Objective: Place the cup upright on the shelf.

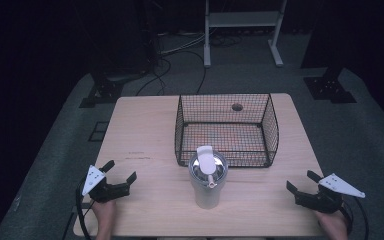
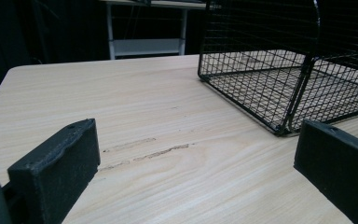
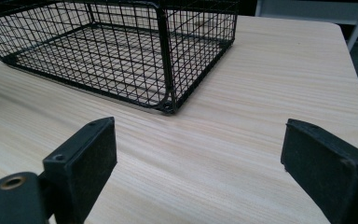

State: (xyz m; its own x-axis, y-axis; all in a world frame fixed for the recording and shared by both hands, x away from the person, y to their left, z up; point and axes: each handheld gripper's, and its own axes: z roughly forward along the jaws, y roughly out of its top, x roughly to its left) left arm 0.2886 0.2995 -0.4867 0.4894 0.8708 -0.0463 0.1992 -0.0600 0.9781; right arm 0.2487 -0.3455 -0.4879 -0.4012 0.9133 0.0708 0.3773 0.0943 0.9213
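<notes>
Both grippers rest low over the near edge of the table (image 1: 145, 140), one at each corner, each held from below by a hand. On the left gripper (image 1: 121, 172) the jaws are spread wide with nothing between them; its own view shows bare wood in the gap, marked by a couple of faint scuffs. On the right gripper (image 1: 300, 181) the jaws gape just as wide, again with only light wood grain between them in its own view. A grey three-cornered plate sits on top of each, and a dark cable loops away from each toward the table's near edge.

Between the two grippers, roughly midway and well apart from both, stands a pale tumbler (image 1: 207, 192), upright, with a shiny metal rim and a light lid whose flip tab points away from the person. It stands nearer the right gripper's side of the left gripper than the basket does, and touches neither tool.

Just beyond the tumbler lies a black wire basket (image 1: 271, 120), its near wall close behind the cup's lid. From the left gripper the basket (image 2: 289, 98) sits ahead and to the right; from the right gripper the basket (image 3: 168, 60) sits ahead and to the left, one corner nearest the jaws.
</notes>
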